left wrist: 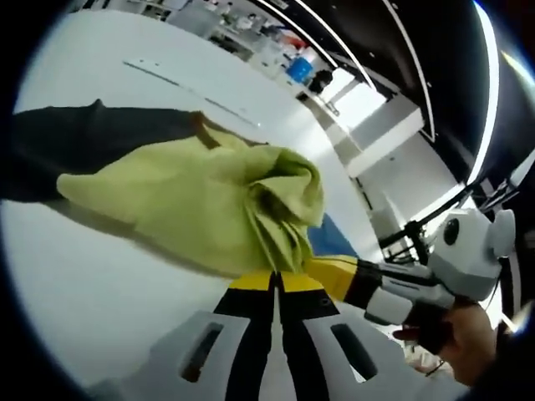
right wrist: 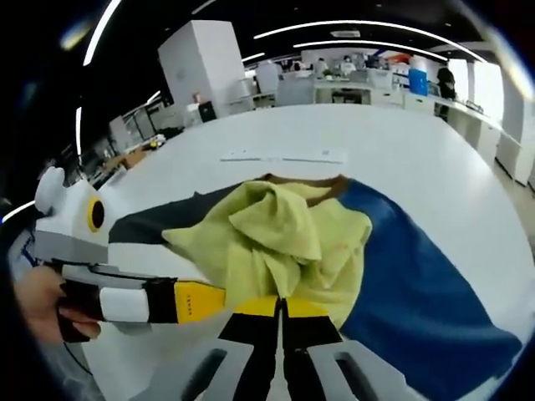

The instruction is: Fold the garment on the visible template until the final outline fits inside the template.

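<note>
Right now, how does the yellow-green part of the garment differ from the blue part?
The yellow-green part is bunched and creased, lifted in a heap; the blue part lies flat and smooth on the white table. The yellow-green part is pinched by both the left gripper and the right gripper; the blue part is untouched. Both belong to one garment.

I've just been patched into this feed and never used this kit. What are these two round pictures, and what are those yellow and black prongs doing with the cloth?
Each picture comes from a camera riding on a hand-held gripper, looking along its two jaws. No robot arm: a person holds both tools.

In the left gripper view, the left gripper is shut on the yellow-green garment. The right gripper comes in from the right, held by a hand.

In the right gripper view, the right gripper also pinches the same garment, bunched up and lifted. Under it, on the white table, lies a dark and blue sheet, probably the template.
</note>
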Available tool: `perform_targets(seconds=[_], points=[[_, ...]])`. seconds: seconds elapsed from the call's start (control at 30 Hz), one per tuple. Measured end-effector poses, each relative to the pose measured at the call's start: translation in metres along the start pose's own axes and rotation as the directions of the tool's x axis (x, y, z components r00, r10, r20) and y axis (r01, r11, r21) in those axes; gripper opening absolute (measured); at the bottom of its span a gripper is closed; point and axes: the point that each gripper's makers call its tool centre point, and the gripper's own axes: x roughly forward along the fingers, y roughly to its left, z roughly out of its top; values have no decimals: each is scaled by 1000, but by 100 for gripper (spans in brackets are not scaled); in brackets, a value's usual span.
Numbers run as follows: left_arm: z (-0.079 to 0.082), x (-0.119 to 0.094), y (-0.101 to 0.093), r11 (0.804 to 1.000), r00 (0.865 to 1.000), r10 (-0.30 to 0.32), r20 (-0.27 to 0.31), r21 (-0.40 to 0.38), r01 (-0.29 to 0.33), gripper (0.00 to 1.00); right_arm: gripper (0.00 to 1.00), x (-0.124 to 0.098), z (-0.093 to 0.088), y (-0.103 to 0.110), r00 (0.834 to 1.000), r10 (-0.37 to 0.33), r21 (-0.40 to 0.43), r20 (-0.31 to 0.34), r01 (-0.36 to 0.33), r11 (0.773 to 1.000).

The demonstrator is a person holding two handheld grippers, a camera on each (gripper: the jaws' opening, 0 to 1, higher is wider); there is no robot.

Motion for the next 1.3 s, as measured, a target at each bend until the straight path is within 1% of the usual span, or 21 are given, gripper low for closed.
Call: perform_targets(seconds=[0.07, 0.17, 0.27, 0.43, 0.7, 0.83, 0.87, 0.93, 0.97, 1.0, 1.13, 1.23, 1.3], points=[[2, -5, 0, 1000, 1000, 1, 7, 8, -2, 0, 0, -2, 1, 0, 1000, 2, -8, 3, -2, 1000], [8, -13, -1, 1000, 1000, -13, 17, 11, 13, 0, 0, -7, 3, 3, 1000, 15, -30, 18, -15, 999], [17, -24, -3, 1000, 999, -18, 45, 25, 17, 0, 0, -14, 7, 5, 999, 20, -48, 35, -18, 999], [25, -44, -5, 999, 997, -26, 75, 43, 23, 0, 0, -27, 13, 4, 998, 12, -72, 63, -7, 997], [35, -70, -1, 998, 993, -22, 113, 64, 15, 0, 0, -43, 15, 5, 997, 17, -96, 72, -10, 995], [40, -88, 1, 995, 991, -26, 128, 104, 12, 0, 0, -56, 13, 8, 997, 28, -135, 68, -18, 991], [42, -94, 2, 994, 991, -26, 132, 107, 12, 0, 0, -58, 13, 7, 997, 29, -133, 68, -20, 991], [45, -101, 5, 995, 990, -22, 141, 104, 7, 0, 0, -65, 12, 6, 997, 36, -129, 70, -27, 991], [45, -106, 9, 996, 990, -3, 142, 86, -9, 0, 0, -68, 11, 6, 997, 38, -131, 70, -29, 991], [45, -108, 10, 997, 991, 3, 136, 75, -14, 0, 0, -70, 10, 6, 997, 39, -137, 68, -29, 990], [49, -122, 11, 998, 986, -4, 167, 68, -7, 0, 0, -83, 7, 8, 997, 50, -157, 65, -40, 987], [54, -134, 8, 999, 982, -22, 189, 53, 13, 0, 0, -91, 5, 9, 997, 51, -173, 63, -39, 984], [56, -139, 8, 999, 980, -25, 196, 50, 16, 0, 0, -95, 3, 7, 998, 37, -183, 60, -26, 983]])
